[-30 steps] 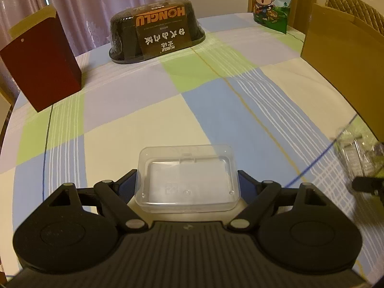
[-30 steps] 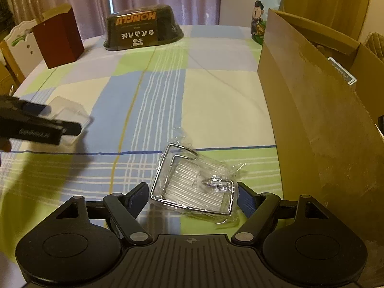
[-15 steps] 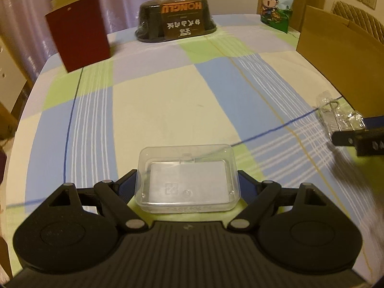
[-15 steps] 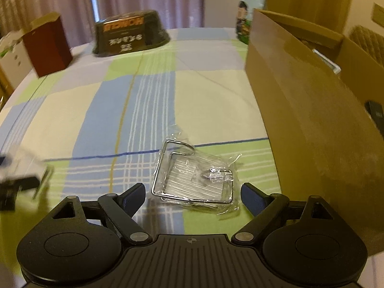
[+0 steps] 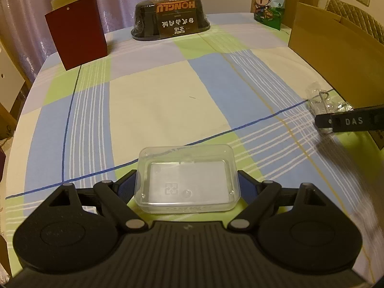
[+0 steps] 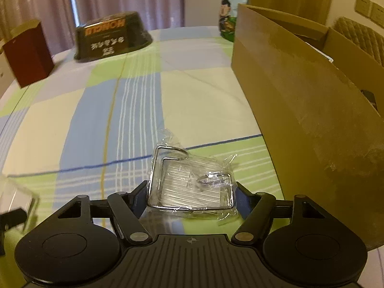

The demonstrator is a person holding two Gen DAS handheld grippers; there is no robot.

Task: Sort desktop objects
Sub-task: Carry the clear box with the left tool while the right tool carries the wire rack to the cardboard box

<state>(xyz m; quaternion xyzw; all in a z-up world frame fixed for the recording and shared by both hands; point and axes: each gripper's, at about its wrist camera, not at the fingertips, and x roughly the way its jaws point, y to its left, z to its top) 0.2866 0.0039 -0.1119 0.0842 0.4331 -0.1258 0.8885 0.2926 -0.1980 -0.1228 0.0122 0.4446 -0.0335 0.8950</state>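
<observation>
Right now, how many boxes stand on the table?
2: a red box at the far left, an open cardboard box along the right edge. Others may be hidden.

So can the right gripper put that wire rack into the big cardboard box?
Probably yes. The right gripper has its fingers around the wire rack, and the box stands open-topped just to its right, nothing between them.

The left gripper [image 5: 187, 183] points forward over the table, its two fingers clamped against the sides of a clear plastic box [image 5: 187, 180]. The right gripper [image 6: 190, 195] sits low, fingers closed on a wrapped wire rack [image 6: 192, 182].
</observation>
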